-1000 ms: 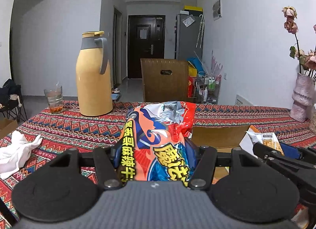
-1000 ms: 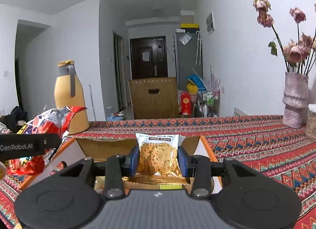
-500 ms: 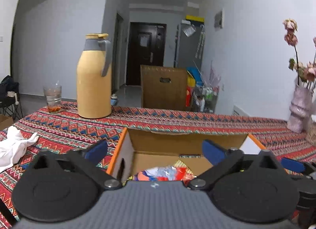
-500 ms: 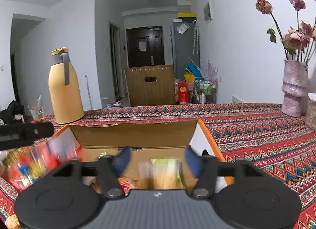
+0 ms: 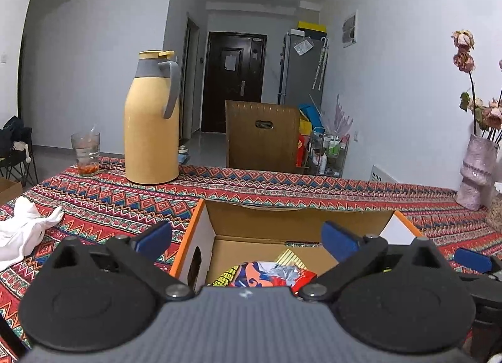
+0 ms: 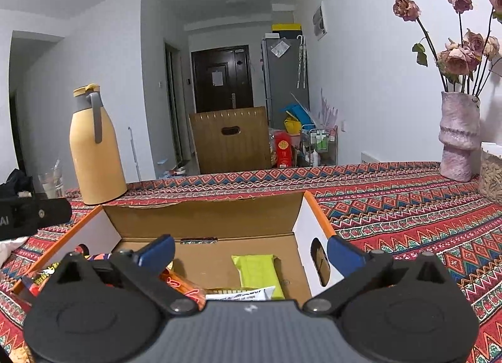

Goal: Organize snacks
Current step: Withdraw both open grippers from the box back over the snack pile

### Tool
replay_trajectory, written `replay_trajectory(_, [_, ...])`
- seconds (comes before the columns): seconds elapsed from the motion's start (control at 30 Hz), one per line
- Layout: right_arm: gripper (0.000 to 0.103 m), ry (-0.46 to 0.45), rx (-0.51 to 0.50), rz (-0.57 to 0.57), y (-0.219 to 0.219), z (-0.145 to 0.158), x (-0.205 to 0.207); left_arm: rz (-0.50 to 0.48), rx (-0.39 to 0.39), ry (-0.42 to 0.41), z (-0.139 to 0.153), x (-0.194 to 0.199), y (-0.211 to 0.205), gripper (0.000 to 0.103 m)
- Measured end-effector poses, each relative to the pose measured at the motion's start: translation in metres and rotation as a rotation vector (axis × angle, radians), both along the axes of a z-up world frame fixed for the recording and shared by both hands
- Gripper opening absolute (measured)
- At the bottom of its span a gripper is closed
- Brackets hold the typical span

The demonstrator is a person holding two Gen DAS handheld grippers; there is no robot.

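Note:
An open cardboard box [image 5: 295, 215] with orange edges sits on the patterned tablecloth in front of both grippers. My left gripper [image 5: 246, 239] is open above its left half, and nothing is between its blue pads. Below it a red, blue and orange snack bag [image 5: 266, 273] lies in the box. My right gripper [image 6: 251, 253] hangs over the box [image 6: 204, 218] with its jaws opening and nothing between them. Under it lie a green packet [image 6: 257, 272], a white-wrapped snack [image 6: 241, 294] and an orange packet [image 6: 182, 287].
A yellow thermos jug [image 5: 150, 121] and a glass [image 5: 86, 153] stand at the back left, with a white cloth [image 5: 22, 231] nearer on the left. A pink vase of dried roses [image 6: 458, 137] and a jar [image 6: 491, 171] stand at the right. A wooden chair back [image 5: 262, 137] rises behind the table.
Both grippers opened. The left let go of the colourful snack bag and the right let go of the biscuit pack; both now lie in the box.

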State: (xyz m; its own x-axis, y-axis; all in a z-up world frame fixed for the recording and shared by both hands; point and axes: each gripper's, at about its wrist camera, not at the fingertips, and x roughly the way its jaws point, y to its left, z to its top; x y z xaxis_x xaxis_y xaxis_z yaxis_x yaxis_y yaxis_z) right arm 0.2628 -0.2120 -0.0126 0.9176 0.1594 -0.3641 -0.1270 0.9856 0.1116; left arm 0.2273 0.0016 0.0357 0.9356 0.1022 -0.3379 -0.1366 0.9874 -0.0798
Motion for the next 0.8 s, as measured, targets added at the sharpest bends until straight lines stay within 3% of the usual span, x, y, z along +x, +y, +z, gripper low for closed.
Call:
replay_trajectory(0.5, [0.103,-0.068,-0.041,-0.012,-0.003,0.03,-0.037,-0.018,-0.005,-0.074,0.035,-0.043,-0.005,0.103])
replay_trajectory(0.8, [0.103,-0.086,-0.064,0.005,-0.01,0.038,-0.076,-0.02,0.001,-0.08,0.041,-0.08,0.003,0.103])
